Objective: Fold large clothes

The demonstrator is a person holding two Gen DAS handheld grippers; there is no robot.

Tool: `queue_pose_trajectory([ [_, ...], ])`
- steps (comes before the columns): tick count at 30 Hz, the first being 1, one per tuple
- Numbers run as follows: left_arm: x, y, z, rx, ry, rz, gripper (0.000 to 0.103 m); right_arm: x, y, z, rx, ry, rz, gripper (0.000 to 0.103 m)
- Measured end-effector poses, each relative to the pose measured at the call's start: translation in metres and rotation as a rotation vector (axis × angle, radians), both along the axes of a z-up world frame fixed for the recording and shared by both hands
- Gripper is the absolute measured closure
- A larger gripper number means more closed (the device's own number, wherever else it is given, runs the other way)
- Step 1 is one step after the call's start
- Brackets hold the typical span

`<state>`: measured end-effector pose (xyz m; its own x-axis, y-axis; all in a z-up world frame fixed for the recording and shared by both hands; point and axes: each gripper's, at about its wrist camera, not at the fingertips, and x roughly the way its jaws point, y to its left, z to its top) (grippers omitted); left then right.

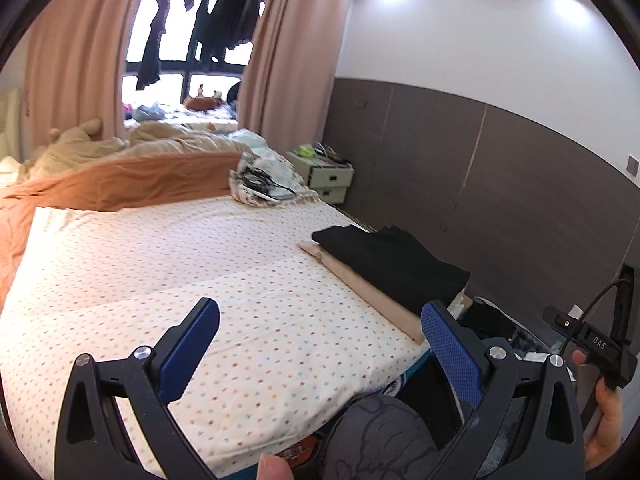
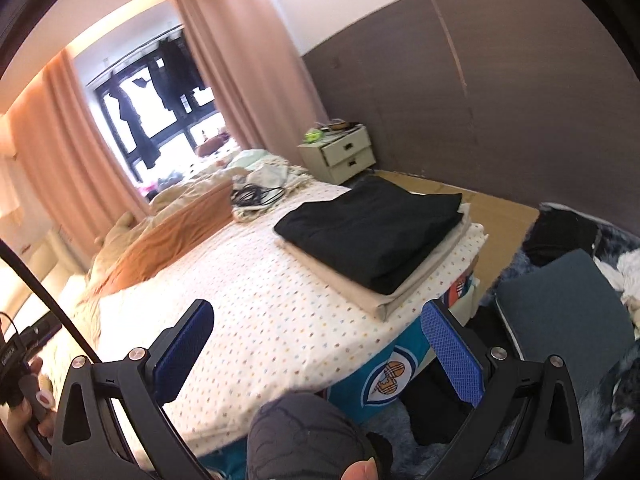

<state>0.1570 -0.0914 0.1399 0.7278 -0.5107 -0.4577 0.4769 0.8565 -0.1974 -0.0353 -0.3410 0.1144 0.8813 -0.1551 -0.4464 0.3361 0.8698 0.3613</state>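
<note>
1. While you hold both tools up over the bed [image 1: 120,248], your left tool [image 1: 320,344] has its blue pads spread apart with nothing between them.
2. Your right tool [image 2: 320,346] is likewise spread wide and empty.
3. Toward the right corner of the bed sits a folded black garment [image 2: 372,228], resting on a folded beige garment [image 2: 376,292]; both look finished.
4. You seem to be between garments: nothing lies unfolded on the spotted sheet [image 2: 256,304] in front of you.
5. Further right, on the floor, a pile of dark and white clothes [image 2: 600,248] likely supplies the next piece; you would reach there, pinch one and spread it flat on the sheet.
</note>
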Motion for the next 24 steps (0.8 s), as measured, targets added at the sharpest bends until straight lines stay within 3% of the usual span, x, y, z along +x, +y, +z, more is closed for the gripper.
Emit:
queue_pose_trajectory([
  [7, -0.046, 0.030, -0.007, -0.019, -0.041, 0.031, 0.000, -0.019, 0.017, -0.003, -0.086, -0.011, 0.030, 0.000],
  [24, -0.131, 0.069, -0.017, 0.050, -0.189, 0.147, 0.000, -0.056, 0.051, -0.026, -0.188, -0.038, 0.126, 0.000],
])
